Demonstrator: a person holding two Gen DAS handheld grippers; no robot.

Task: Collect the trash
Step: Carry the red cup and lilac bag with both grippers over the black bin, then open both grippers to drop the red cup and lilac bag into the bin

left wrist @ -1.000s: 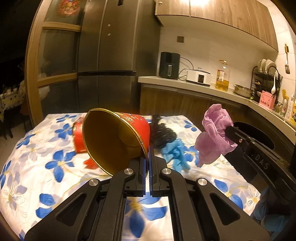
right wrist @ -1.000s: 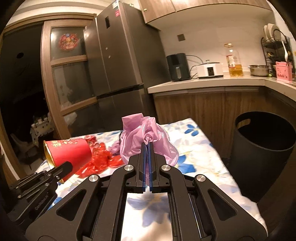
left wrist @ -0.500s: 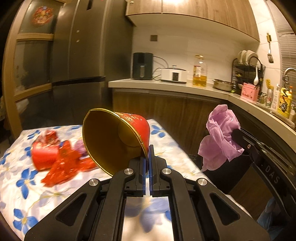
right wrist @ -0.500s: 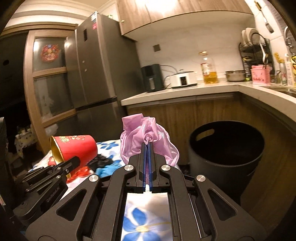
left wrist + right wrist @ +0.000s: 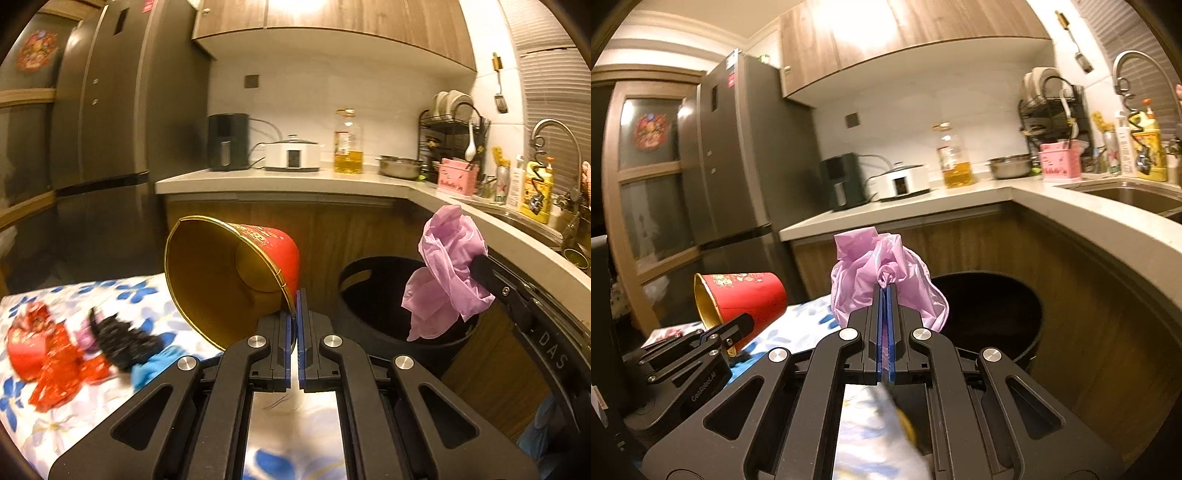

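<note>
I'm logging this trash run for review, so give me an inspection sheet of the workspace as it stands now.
Surface: table under a blue-flowered cloth, part covered with trash.
Job's things: red paper cup with gold inside, gripped at its rim and lying on its side in the air; pink plastic bag, crumpled, held near the black bin, whose mouth is open.
Clutter: red wrappers, a black crumpled piece and a blue glove on the cloth.
Grippers: left gripper shut on the cup; right gripper shut on the bag.
Cables: cords run behind the air fryer and cooker.
Surroundings: fridge, oil bottle, dish rack, sink.
</note>
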